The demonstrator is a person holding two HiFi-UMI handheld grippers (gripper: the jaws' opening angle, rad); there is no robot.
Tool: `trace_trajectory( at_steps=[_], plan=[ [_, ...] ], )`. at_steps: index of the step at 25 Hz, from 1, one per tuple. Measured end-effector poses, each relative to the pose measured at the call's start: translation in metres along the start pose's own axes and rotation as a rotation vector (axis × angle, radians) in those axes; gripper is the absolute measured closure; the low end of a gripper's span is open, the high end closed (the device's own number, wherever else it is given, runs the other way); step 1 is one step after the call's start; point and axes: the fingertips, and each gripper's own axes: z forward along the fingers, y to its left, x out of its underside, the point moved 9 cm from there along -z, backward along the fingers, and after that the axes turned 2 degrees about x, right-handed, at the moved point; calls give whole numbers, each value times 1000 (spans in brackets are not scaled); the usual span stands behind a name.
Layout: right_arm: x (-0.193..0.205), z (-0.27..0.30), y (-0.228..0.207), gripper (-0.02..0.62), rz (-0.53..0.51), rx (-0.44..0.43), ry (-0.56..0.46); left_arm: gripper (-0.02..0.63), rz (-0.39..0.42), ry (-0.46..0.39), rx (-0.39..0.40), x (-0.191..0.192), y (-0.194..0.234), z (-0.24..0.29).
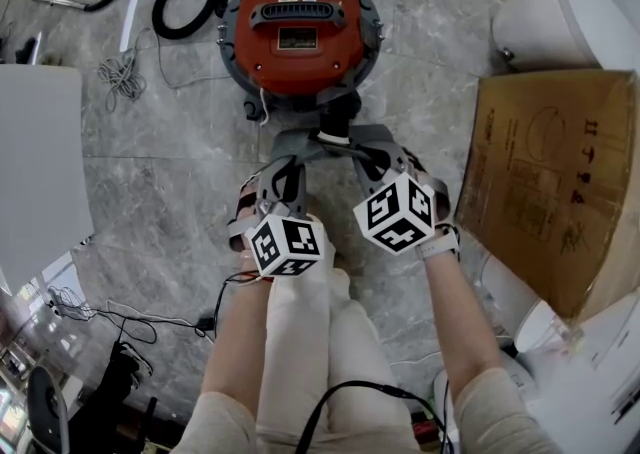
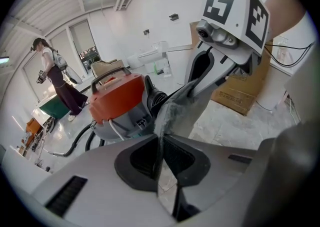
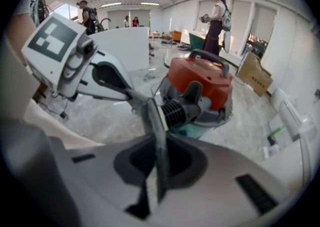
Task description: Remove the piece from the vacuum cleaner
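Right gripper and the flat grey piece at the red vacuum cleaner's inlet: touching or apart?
Touching. The right gripper view shows the right gripper shut on the thin edge of the flat grey piece, no gap at either pad.

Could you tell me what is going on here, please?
A person holds a gripper in each hand over a red vacuum cleaner on the floor. The left gripper and the right gripper are both shut on the thin gray piece at its front. The piece looks not yet off: it meets the ribbed black connector on the vacuum.
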Motion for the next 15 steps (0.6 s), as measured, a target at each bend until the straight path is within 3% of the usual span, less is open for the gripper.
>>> trace_trajectory(
  at_steps=[8,15],
  plan=[
    [6,3,4,566,13,8,-3,560,-16,20,34,8,-5,6],
    [1,-3,1,566,32,11,-9,561,-73,-2,14,0,1,-3]
  ],
)
